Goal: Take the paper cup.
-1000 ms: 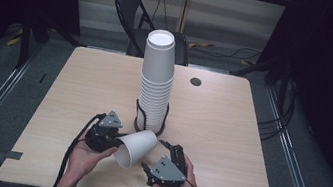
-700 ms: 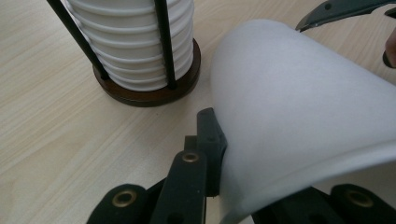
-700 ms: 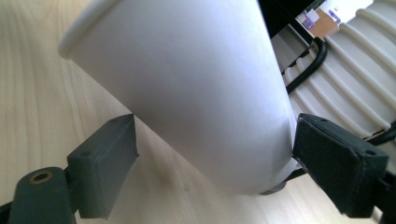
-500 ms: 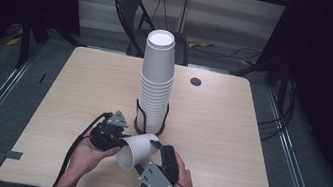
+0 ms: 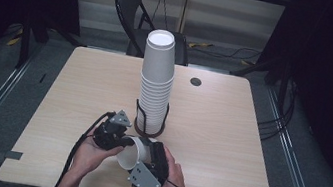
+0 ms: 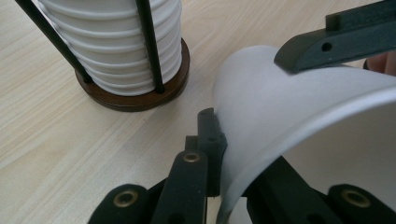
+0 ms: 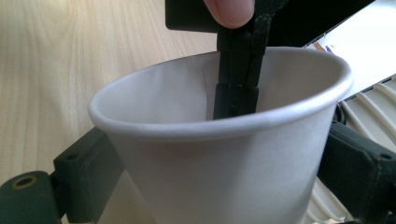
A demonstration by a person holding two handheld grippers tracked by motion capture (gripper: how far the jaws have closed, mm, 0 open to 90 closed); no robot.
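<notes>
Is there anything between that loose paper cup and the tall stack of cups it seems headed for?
Nothing visible. The loose cup, held by both the left gripper and the right gripper, sits just in front of the stack, with bare table between them.

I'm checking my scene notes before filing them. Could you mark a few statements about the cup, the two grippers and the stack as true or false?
1. The left gripper pinches the wall of the loose white paper cup at its rim. True.
2. The tall stack of white paper cups lies toppled on the table. False: it stands upright in a black wire holder on a round brown base.
3. The right gripper has one jaw on each side of the loose cup. True.
4. The light wooden table bears a plate. False: none is seen.
5. A black folding chair stands beyond the table. True.
</notes>
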